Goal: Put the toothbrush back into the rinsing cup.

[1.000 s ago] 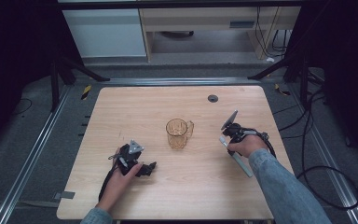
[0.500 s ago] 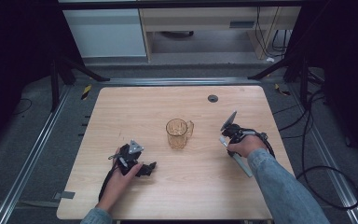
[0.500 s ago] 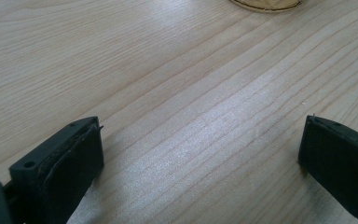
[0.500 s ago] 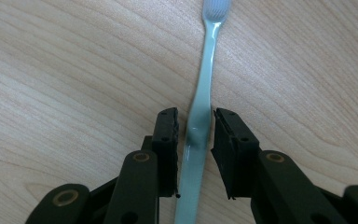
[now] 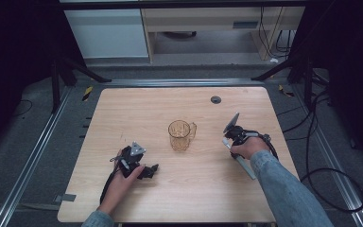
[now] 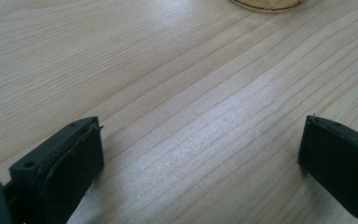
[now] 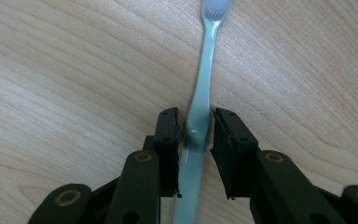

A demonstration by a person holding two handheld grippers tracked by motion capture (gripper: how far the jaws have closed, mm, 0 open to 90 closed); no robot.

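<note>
Right gripper [image 7: 196,140] has its jaws narrow around the pale green toothbrush [image 7: 200,107] lying flat on the table [image 5: 123,113]. Left gripper [image 6: 200,154] sits wide open, nothing between its jaws, near the amber glass mug [image 5: 181,135].

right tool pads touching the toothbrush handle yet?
Cannot tell. In the right gripper view the right tool straddles the toothbrush, jaws nearly closed on its handle, but no plain contact or gap shows at either pad.

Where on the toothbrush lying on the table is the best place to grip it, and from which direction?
Grip the toothbrush mid-handle, coming from above with the jaws either side of its narrow width. It lies flat on the table, bristle head away, and the right gripper already straddles it there.
</note>
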